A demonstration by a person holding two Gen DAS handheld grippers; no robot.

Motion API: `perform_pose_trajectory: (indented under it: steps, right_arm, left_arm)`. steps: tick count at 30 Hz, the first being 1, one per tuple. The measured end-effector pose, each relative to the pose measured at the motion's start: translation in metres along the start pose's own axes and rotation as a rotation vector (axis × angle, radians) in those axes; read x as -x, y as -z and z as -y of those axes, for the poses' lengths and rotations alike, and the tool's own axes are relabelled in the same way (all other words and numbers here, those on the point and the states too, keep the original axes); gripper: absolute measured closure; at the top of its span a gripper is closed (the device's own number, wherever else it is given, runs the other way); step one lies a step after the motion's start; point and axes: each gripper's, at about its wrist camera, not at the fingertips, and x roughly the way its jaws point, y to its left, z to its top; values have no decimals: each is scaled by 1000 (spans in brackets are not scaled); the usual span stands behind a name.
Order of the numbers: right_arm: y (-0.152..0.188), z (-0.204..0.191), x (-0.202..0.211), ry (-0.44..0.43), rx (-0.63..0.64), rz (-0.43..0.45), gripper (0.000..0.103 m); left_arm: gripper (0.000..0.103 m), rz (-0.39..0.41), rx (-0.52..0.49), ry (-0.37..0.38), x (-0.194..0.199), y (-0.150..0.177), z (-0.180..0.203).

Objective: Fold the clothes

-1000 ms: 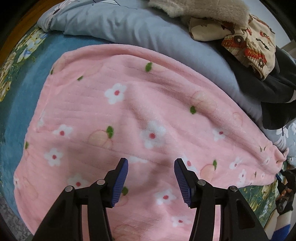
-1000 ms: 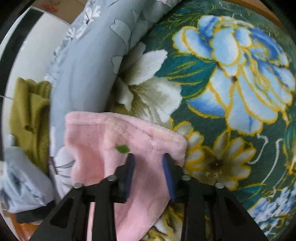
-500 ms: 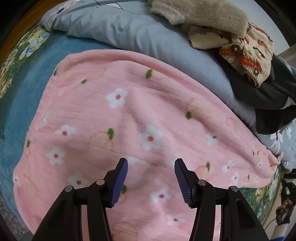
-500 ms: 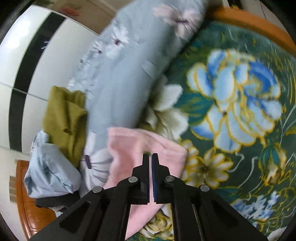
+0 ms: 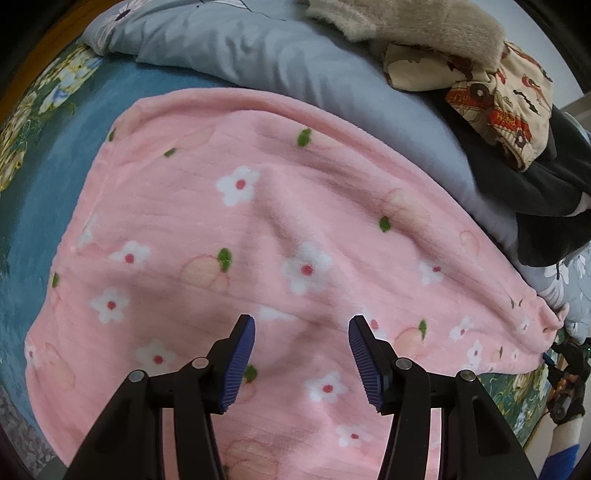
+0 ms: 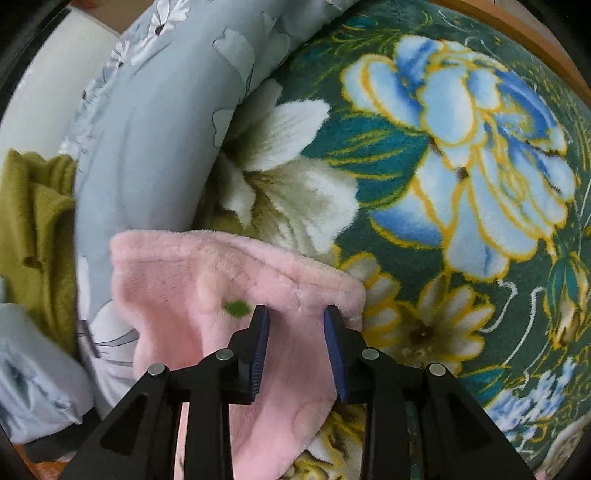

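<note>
- Left wrist view: the pink garment [image 5: 258,229], fleece with white flowers and peaches, lies spread over most of the frame on the bed; the left claw [image 5: 301,363] hangs over its lower middle with its blue pads wide apart and nothing between them.
- Its far edge curves from the upper left to the right of the frame, touching the grey quilt [image 5: 280,62] along the upper right and bare blue blanket [image 5: 48,177] on the left.
- At the far right the garment narrows to a bunched corner [image 5: 543,325], beside which part of the other gripper [image 5: 569,373] shows.
- A heap of clothes sits on the quilt at upper right: a beige furry piece [image 5: 406,18], a printed cloth [image 5: 495,99] with red vehicles, and a dark garment [image 5: 546,206] under them.
- Open blue blanket runs down the left side of the frame.
- Right wrist view: the right claw [image 6: 297,349] stands apart, its pads astride the hemmed end of the pink garment [image 6: 221,288] without pinching it.
- That hem runs from centre left to the claw; beyond it lies the floral blanket [image 6: 461,155], open across the whole right of the frame.
- The quilt [image 6: 155,122] crosses the upper left, with an olive cloth [image 6: 33,206] and a pale blue one [image 6: 33,373] at the left edge.
</note>
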Motion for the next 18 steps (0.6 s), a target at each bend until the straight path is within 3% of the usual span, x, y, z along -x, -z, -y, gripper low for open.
perform_pose_trajectory:
  steps: [4, 6, 9, 14, 18]
  right_arm:
    - [1, -10, -4, 88, 32, 0, 74]
    - [2, -12, -5, 113, 42, 2, 83]
    - [2, -1, 3, 8, 5, 10, 93]
    - [6, 12, 40, -191, 8, 46, 94]
    - [16, 23, 88, -425, 10, 95, 94]
  left_arm:
    - [46, -8, 0, 11, 0, 4, 0]
    - [46, -8, 0, 19, 3, 6, -1]
    - [46, -3, 3, 28, 8, 8, -3]
    - [46, 9, 26, 35, 17, 10, -11]
    - [46, 14, 40, 44, 23, 15, -12]
